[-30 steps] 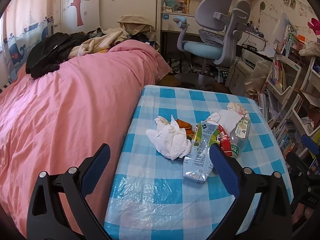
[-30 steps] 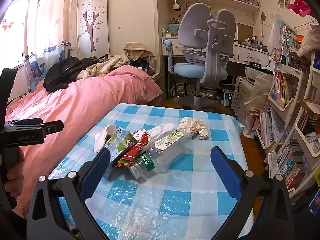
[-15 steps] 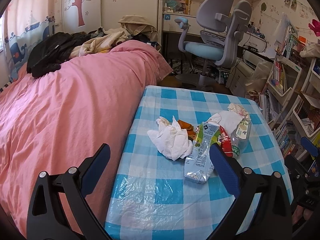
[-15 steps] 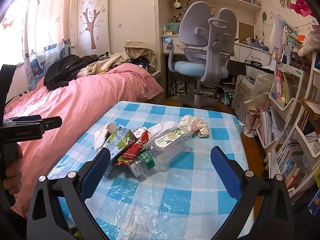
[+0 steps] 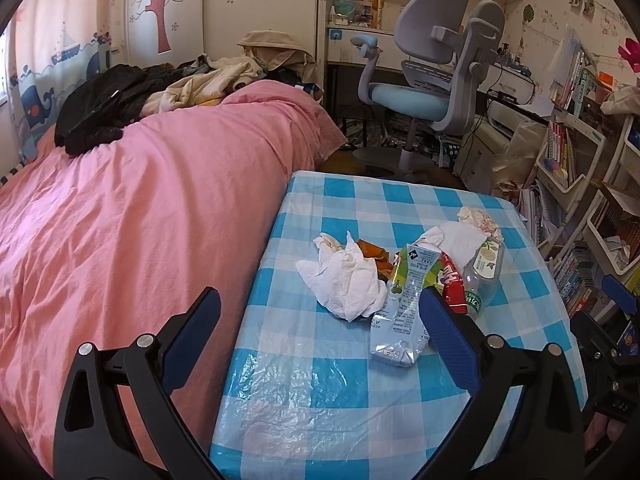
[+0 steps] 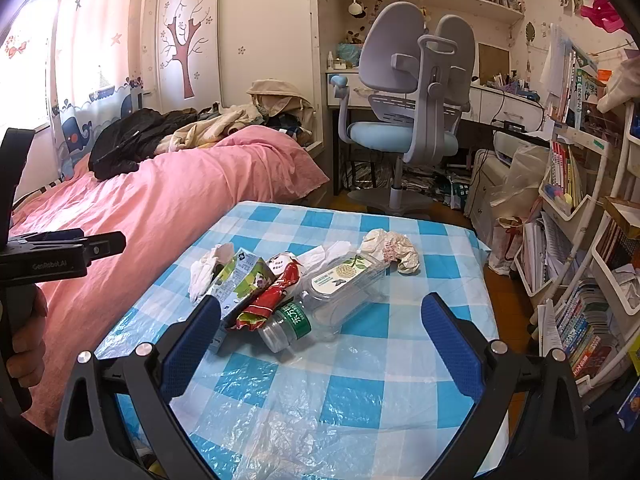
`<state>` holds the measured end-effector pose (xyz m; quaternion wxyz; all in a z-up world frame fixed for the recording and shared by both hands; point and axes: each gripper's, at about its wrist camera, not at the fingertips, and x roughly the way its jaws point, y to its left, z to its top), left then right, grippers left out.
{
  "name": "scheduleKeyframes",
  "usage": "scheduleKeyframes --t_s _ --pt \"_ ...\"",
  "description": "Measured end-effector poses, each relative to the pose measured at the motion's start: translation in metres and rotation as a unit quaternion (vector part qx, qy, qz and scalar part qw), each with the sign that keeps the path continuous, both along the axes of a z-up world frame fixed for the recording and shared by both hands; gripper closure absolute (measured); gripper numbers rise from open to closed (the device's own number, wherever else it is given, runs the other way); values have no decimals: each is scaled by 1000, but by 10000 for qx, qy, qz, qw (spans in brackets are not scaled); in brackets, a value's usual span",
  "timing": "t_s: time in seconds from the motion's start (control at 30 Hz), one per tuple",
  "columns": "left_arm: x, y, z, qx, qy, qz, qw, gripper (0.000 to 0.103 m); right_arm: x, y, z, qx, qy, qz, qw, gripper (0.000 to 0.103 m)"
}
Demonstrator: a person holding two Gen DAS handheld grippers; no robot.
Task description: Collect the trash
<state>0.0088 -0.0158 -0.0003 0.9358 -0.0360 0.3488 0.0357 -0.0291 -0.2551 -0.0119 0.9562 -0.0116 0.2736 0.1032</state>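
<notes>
A pile of trash lies on the blue-checked table [image 5: 320, 392]: a crumpled white tissue [image 5: 346, 278], a flattened drink carton [image 5: 404, 304], a red wrapper [image 5: 452, 280], a clear plastic bottle [image 5: 482, 268] and a crumpled paper ball [image 5: 480, 218]. In the right wrist view I see the carton [image 6: 240, 280], red wrapper [image 6: 272, 300], bottle [image 6: 332, 296] and paper ball [image 6: 394, 248]. My left gripper [image 5: 320, 338] is open and empty, short of the tissue. My right gripper [image 6: 320, 338] is open and empty, just short of the bottle.
A bed with a pink cover [image 5: 132, 216] adjoins the table's left side, with clothes piled at its far end. A grey-blue desk chair [image 6: 408, 120] stands beyond the table. Shelves of books [image 6: 580, 280] stand to the right.
Both grippers have drifted slightly nearer the trash pile. Both stay open. Nothing on the table has moved.
</notes>
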Motion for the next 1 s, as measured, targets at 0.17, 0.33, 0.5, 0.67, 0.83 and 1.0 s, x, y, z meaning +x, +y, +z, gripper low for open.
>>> scheduleKeyframes --t_s 0.17,0.33,0.5,0.67,0.83,1.0 --pt "0 0 0 0 1 -3 10000 7 0 0 0 -5 0 4 10000 6" --pt "0 0 0 3 1 -2 10000 7 0 0 0 -2 -3 1 10000 6" --pt "0 0 0 10 0 -3 10000 7 0 0 0 4 8 -1 10000 6" --pt "0 0 0 12 3 -3 10000 7 0 0 0 1 7 1 10000 6" --pt "0 2 0 24 12 7 10000 7 0 0 0 2 7 -1 10000 6" --pt "0 5 -1 39 26 16 10000 7 0 0 0 1 8 0 10000 6"
